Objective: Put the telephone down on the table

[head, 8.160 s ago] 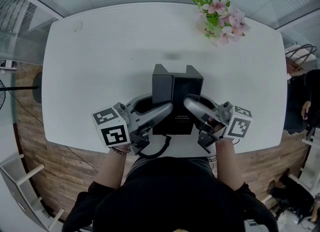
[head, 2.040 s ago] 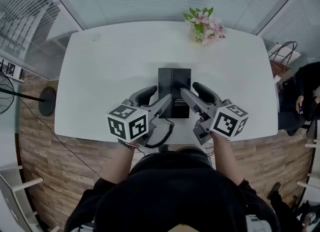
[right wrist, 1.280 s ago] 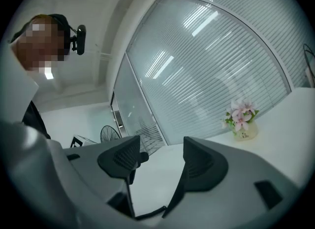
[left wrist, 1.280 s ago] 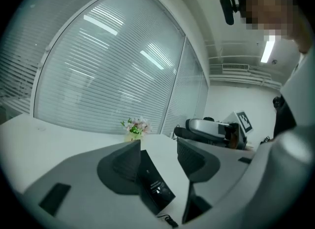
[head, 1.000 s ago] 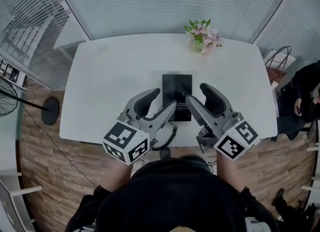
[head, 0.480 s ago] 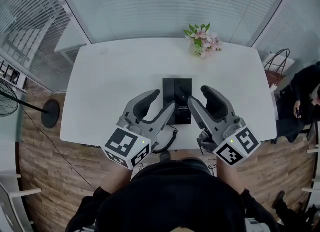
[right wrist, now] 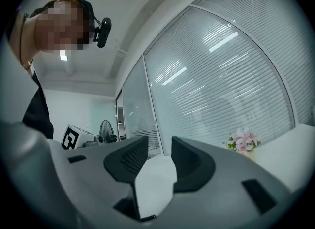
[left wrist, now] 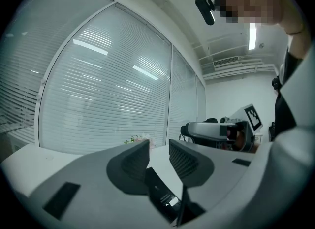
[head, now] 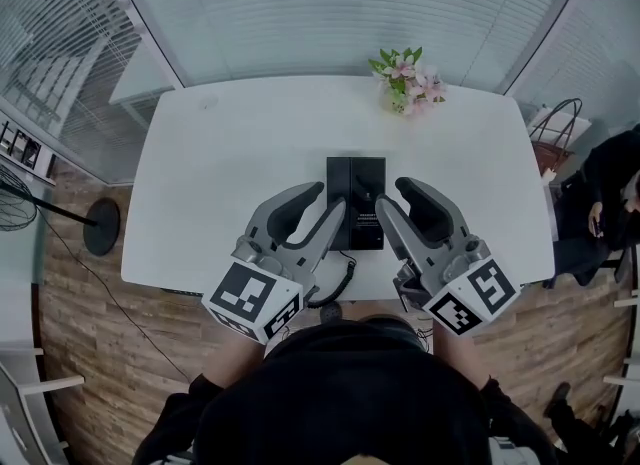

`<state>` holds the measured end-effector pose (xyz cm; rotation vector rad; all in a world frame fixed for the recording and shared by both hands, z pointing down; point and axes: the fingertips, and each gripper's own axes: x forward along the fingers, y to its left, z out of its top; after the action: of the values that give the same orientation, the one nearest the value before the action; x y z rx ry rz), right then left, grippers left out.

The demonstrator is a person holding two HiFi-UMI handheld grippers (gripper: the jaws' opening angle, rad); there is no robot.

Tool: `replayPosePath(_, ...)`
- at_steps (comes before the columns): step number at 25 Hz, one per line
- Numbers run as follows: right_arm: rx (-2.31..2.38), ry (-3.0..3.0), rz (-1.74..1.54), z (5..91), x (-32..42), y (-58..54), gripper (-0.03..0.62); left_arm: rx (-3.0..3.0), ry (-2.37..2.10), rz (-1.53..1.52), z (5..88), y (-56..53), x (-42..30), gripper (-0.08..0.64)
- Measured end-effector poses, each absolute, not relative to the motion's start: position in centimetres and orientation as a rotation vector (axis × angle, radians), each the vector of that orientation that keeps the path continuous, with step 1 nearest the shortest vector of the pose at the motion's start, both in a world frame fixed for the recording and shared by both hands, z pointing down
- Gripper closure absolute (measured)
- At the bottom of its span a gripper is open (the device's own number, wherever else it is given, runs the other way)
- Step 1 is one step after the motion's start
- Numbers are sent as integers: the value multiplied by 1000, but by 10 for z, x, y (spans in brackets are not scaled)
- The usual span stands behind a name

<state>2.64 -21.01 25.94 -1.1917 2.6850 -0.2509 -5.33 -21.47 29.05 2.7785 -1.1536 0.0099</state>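
The black telephone (head: 356, 193) lies flat on the white table (head: 220, 163), and its coiled cord (head: 338, 281) hangs over the near edge. My left gripper (head: 330, 196) hovers at the phone's near left, open and empty. My right gripper (head: 390, 193) hovers at its near right, also open and empty. Both pairs of jaws have just been closing with nothing between them, and a narrow gap is left. In the left gripper view the phone (left wrist: 160, 193) shows below the left gripper (left wrist: 159, 149). The right gripper view shows only white tabletop through the gap of the right gripper (right wrist: 160, 149).
A pot of pink flowers (head: 408, 81) stands at the table's far edge, right of centre. Window blinds run behind the table. A fan stand (head: 100, 225) is on the wooden floor at left. A seated person (head: 612, 188) and a bag (head: 556, 121) are at right.
Both grippers' jaws have narrowed over the last second. The hands have hardly shifted, and the telephone stays flat on the table.
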Motion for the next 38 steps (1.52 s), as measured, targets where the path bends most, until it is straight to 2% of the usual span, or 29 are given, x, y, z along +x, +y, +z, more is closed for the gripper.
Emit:
replayPosePath(14, -1178, 2696, -234, 260, 23, -210, 557, 2767, -1173, 6, 293, -211, -52, 512)
replayPosePath(22, -1173, 2695, -231, 259, 20, -209, 584, 2761, -1161, 28, 294, -208, -54, 545)
replayPosePath(38, -1157, 2677, -232, 257, 20, -205, 586, 2777, -1154, 22, 291, -206, -52, 546)
